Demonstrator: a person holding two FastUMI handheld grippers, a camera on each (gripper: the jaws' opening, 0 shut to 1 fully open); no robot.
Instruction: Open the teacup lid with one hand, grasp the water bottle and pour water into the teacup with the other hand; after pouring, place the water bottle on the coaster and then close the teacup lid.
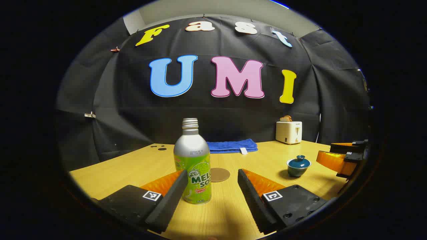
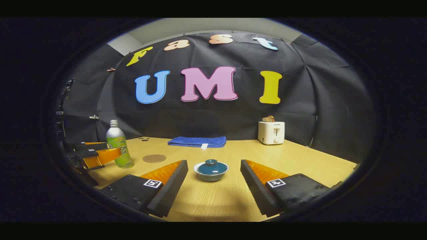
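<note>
A silver and green water bottle (image 1: 192, 166) stands upright and uncapped on the wooden table (image 1: 230, 213), close to my left gripper's left finger. My left gripper (image 1: 213, 176) is open around it, not touching. Behind the bottle lies a round brown coaster (image 1: 219, 174). A dark teal teacup (image 1: 298, 167) with its lid on sits to the right. In the right gripper view the teacup (image 2: 211, 170), lid (image 2: 210, 164) in place, stands just ahead of my open right gripper (image 2: 213, 166). The bottle (image 2: 119, 145) and coaster (image 2: 154, 158) lie to the left, with the left gripper (image 2: 96, 154) beside the bottle.
A folded blue towel (image 1: 232, 146) lies at the table's back edge. A white toaster (image 1: 289, 132) holding a slice of bread stands at the back right. Black cloth walls close the booth behind and beside the table.
</note>
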